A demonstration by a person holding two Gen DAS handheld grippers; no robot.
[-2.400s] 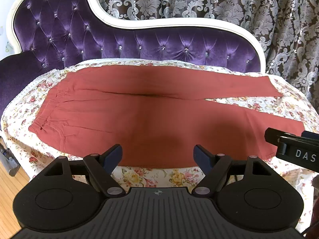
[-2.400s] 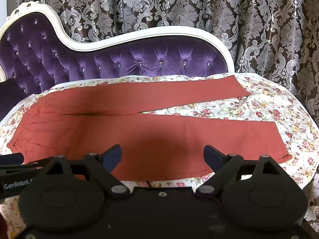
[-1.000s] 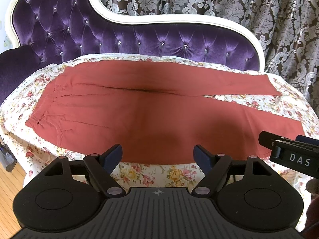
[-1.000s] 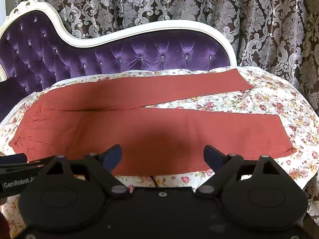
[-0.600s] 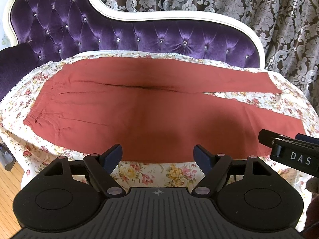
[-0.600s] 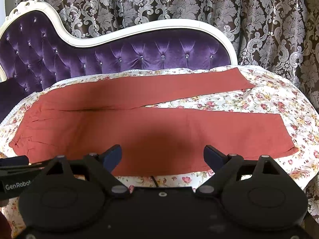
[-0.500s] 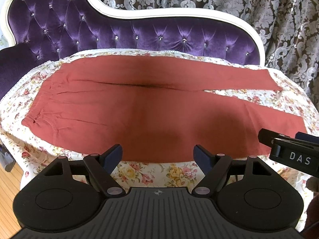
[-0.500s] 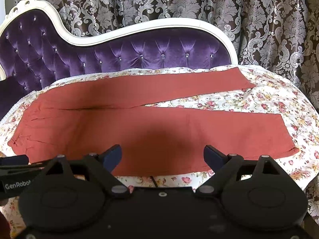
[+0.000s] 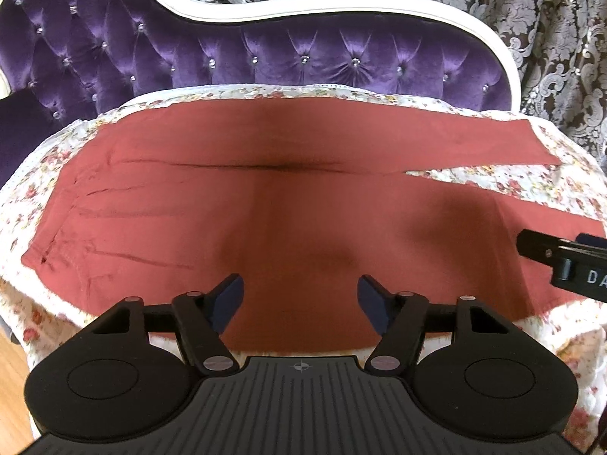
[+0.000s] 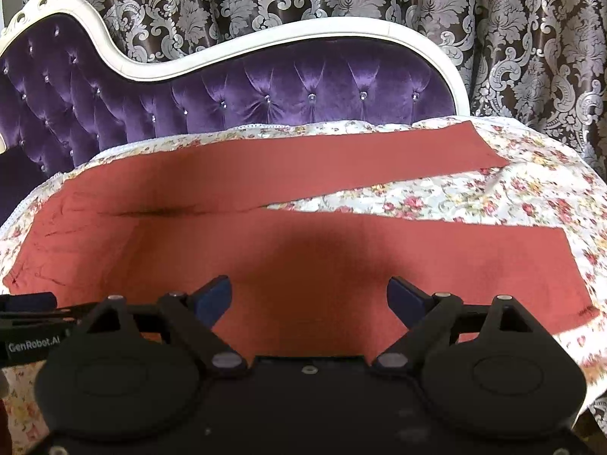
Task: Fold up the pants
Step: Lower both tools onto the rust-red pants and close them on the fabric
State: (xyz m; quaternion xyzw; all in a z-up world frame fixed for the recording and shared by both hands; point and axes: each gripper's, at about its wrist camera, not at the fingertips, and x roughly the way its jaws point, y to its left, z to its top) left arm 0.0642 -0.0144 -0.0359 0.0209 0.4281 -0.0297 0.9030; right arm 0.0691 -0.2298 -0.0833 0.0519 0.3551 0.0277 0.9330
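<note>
Rust-red pants (image 9: pixel 288 212) lie flat on a floral sheet, waistband (image 9: pixel 49 242) at the left and the two legs splayed in a V to the right. My left gripper (image 9: pixel 300 295) hovers over the near edge of the seat area. Its jaws are closing, with only the flat cloth beneath them and nothing pinched. My right gripper (image 10: pixel 308 295) stands open over the near leg (image 10: pixel 436 261), its fingers apart from the cloth. The far leg (image 10: pixel 379 163) ends near the sofa back. Each gripper shows at the edge of the other's view: right gripper (image 9: pixel 561 261), left gripper (image 10: pixel 30 318).
The floral sheet (image 10: pixel 474 197) covers the seat of a purple tufted sofa (image 10: pixel 284 91) with a white frame. Patterned curtains (image 10: pixel 512 38) hang behind it. Wood floor (image 9: pixel 11 390) shows at the lower left, below the sheet's front edge.
Both grippers have moved forward and down toward the pants, which now look larger. The left gripper's fingers have come a little closer together. The pants have not moved.
</note>
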